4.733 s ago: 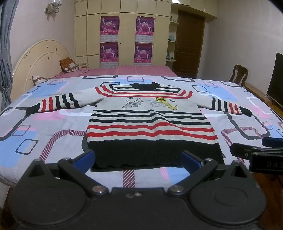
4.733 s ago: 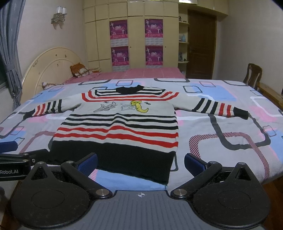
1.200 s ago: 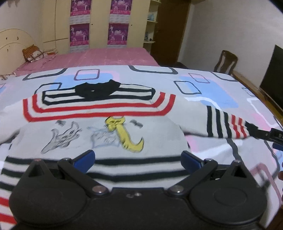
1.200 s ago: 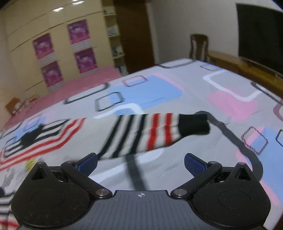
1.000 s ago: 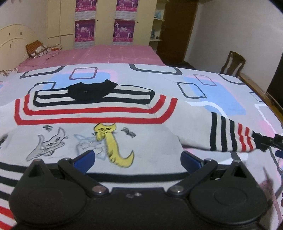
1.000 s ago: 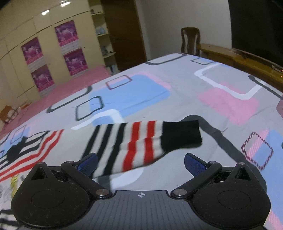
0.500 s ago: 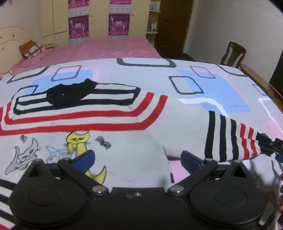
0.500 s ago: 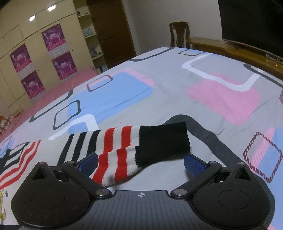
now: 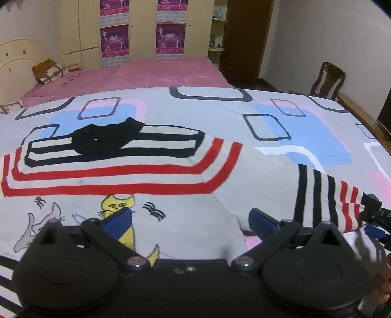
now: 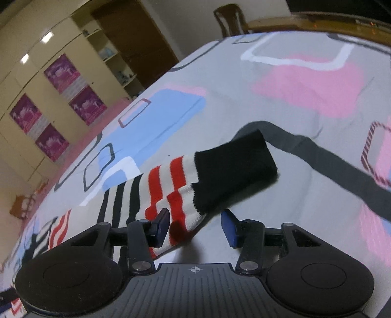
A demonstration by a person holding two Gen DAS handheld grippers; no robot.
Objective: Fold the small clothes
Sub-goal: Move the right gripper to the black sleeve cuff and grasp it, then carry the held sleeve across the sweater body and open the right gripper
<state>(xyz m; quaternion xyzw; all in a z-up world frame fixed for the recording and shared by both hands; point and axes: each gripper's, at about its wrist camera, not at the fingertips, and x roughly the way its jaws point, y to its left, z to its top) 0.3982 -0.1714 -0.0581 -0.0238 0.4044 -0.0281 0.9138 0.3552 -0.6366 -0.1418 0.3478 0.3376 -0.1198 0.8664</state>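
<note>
The striped sweater lies flat on the patterned bedspread, its sleeve mid-frame. The right gripper has just been narrowing around the sleeve, one pad touching. The left gripper gapes wide above the chest.

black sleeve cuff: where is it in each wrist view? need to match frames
Left wrist: black cuff at the far right edge, at the right gripper's tip.
Right wrist: centre, just beyond the right gripper, whose jaws have just been closing.
Shared landmark: wooden chair.
</note>
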